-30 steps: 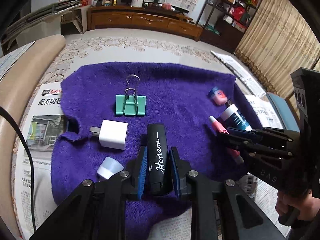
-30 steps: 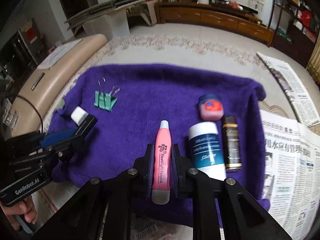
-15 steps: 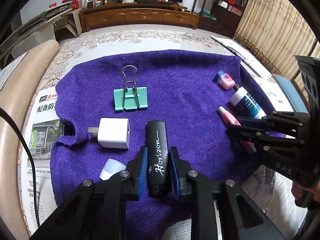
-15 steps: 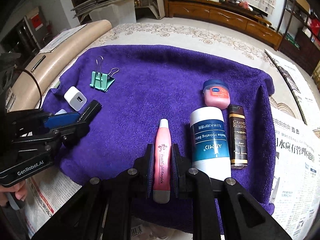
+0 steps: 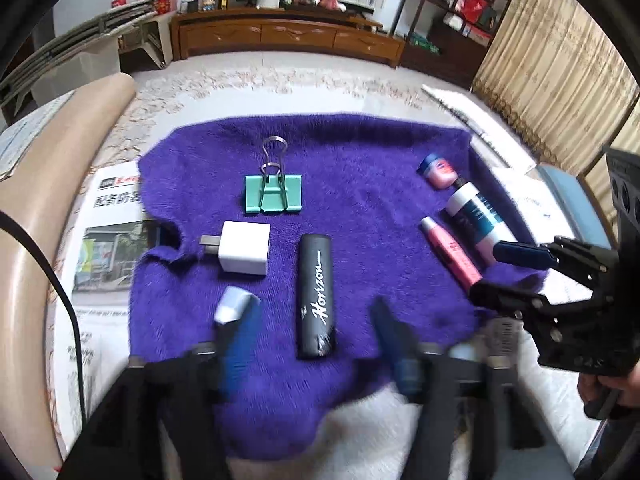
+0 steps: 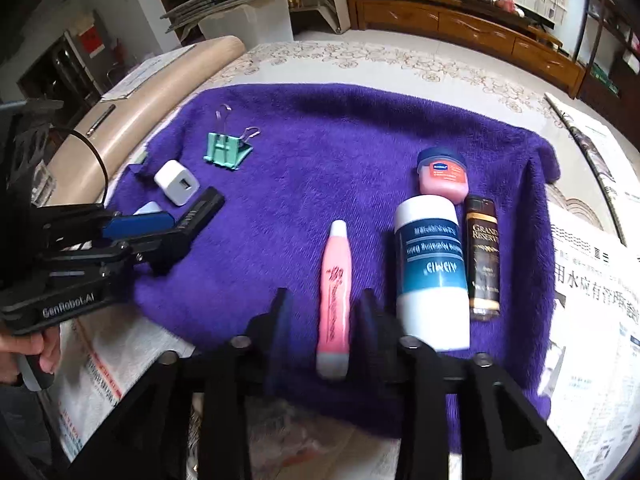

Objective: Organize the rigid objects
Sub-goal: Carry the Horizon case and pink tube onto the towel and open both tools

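A black "Horizon" stick (image 5: 315, 295) lies on the purple towel (image 5: 352, 168) between the open fingers of my left gripper (image 5: 316, 332). A pink tube (image 6: 334, 296) lies on the towel between the open fingers of my right gripper (image 6: 322, 316). The tube also shows in the left wrist view (image 5: 450, 254). A white charger (image 5: 244, 249), a green binder clip (image 5: 273, 198) and a small pale cap (image 5: 235, 304) lie at the left. A white and teal bottle (image 6: 432, 270), a brown bottle (image 6: 484, 256) and a pink jar (image 6: 442, 176) lie at the right.
Newspapers (image 6: 592, 304) lie under the towel on both sides. A beige roll (image 5: 24, 208) runs along the far left. A wooden cabinet (image 5: 288, 38) stands at the back. The right gripper shows at the right edge of the left wrist view (image 5: 536, 276).
Both grippers have opened. The left one let go of the black stick and the right one let go of the pink tube; both now lie on the towel.
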Demonstrator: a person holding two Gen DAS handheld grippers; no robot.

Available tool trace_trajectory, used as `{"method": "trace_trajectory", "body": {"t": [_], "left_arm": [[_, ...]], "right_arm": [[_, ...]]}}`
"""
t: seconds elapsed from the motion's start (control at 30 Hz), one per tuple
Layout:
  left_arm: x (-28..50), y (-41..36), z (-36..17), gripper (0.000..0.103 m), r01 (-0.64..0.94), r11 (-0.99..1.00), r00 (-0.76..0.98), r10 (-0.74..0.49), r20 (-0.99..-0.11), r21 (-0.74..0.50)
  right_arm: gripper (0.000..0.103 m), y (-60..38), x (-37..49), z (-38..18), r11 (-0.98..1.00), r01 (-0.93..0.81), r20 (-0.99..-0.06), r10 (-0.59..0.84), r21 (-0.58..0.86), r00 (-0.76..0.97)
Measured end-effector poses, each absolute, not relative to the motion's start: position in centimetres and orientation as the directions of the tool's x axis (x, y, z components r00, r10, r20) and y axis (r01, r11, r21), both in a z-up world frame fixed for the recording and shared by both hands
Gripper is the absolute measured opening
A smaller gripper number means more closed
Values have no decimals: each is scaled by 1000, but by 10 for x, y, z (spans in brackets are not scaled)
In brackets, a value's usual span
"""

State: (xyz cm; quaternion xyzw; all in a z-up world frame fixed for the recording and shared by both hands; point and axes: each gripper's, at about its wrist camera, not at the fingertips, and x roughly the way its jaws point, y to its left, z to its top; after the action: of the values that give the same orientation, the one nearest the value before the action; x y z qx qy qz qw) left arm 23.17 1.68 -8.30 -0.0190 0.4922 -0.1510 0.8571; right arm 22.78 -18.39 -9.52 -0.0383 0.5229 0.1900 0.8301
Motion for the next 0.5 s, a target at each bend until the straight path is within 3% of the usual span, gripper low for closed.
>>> {"method": "trace_trajectory", "body": {"t": [0.03,0.13,0.2,0.23,0.5], "left_arm": [[226,18,-78,84,235,953,481,-283,-830,-189],[209,19,-65,93,213,951,505,-303,-808,-224],[195,18,-59,95,191,949,514,-313,-798,-250],[189,16,-57,98,185,950,516,-313,-797,-253],[151,-22,-77,100,178,953,469,-302,-830,-246]], "right_arm": [[52,-185,222,-90,926,-354,-875,277,132,397],[71,-191,202,-73,933,-330,-854,285,144,435],[95,-194,193,-63,939,-313,-851,279,143,445],[100,-196,185,-57,946,-295,-853,263,136,451],[103,-239,124,-39,976,-122,-861,215,179,462]]}}
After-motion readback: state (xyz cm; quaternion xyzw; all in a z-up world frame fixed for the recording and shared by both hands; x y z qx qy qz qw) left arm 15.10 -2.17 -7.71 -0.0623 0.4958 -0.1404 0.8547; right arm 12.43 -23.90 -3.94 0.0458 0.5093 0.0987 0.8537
